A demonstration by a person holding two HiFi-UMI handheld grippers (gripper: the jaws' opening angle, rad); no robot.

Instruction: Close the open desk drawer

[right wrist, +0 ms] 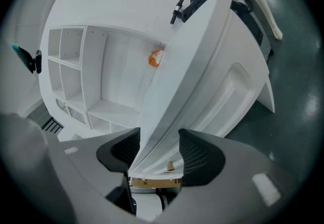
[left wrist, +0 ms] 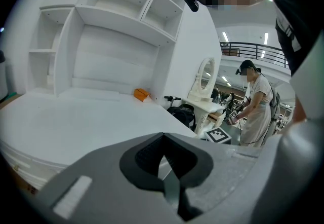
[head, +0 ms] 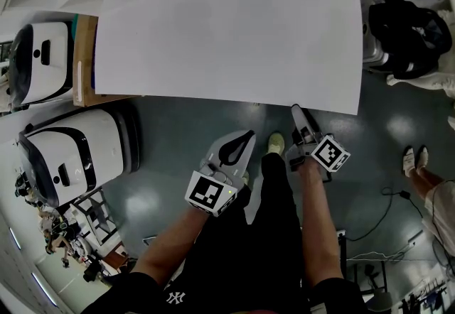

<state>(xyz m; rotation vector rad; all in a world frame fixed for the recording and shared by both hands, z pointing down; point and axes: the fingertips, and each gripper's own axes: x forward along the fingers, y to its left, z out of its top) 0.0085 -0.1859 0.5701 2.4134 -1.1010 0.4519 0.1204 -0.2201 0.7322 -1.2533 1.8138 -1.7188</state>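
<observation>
The white desk (head: 227, 35) fills the upper part of the head view, its front edge facing my legs. In the right gripper view the desk's front (right wrist: 230, 94) carries a moulded panel under the top; how far the drawer stands out cannot be told. My right gripper (head: 298, 112) reaches up to that front edge. It is open, and the thin white edge (right wrist: 152, 132) runs between its two pads. My left gripper (head: 245, 136) hangs lower, short of the desk, above the floor. Its fingertips (left wrist: 162, 154) meet with nothing between them.
Two white machines (head: 43, 57) (head: 71, 153) and a cardboard box (head: 85, 57) stand left of the desk. A black bag (head: 409, 28) lies at the right, with another person's feet (head: 414, 158) nearby. An orange object (left wrist: 142, 95) sits on the desk below the shelves (left wrist: 116, 15).
</observation>
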